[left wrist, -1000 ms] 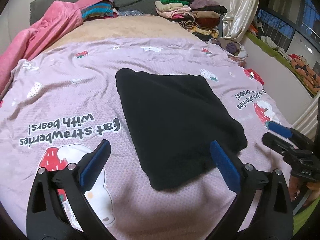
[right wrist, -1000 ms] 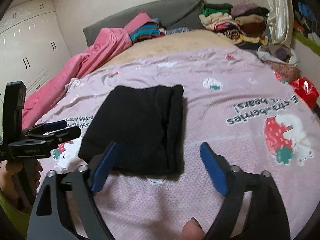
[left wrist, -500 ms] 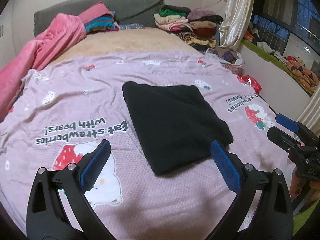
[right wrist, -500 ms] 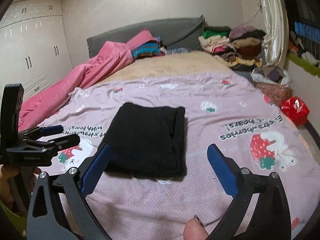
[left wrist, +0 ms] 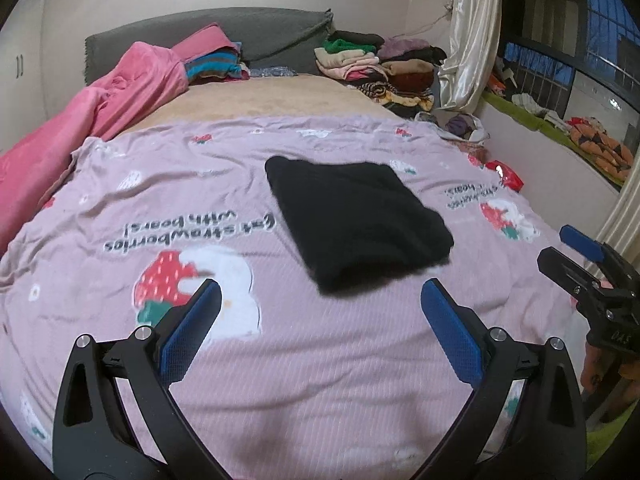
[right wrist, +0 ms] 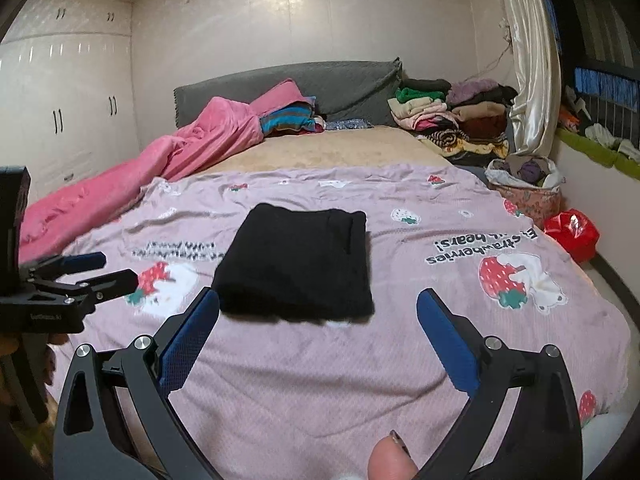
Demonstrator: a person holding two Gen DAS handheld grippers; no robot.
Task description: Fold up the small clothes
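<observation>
Folded into a neat rectangle, black knit garment [left wrist: 356, 224] lying flat mid-bed on pink strawberry-print bedsheet [left wrist: 328, 376], left tongs [left wrist: 320, 320] and right tongs [right wrist: 318, 322] both wide, empty, clear of it; seemingly only stacking left.

- Black folded garment [left wrist: 356, 224]: near edge smeared by blur; layer count unreadable.
- Sheet lettering [right wrist: 176, 250]: left line too blurred to read in the right wrist view.
- Right gripper [left wrist: 576, 256]: cut off by the frame edge.
- Left gripper [right wrist: 84, 270]: partly cropped; holding hand mostly hidden.
- Fingertip [right wrist: 390, 460]: cut off at the bottom edge.
</observation>
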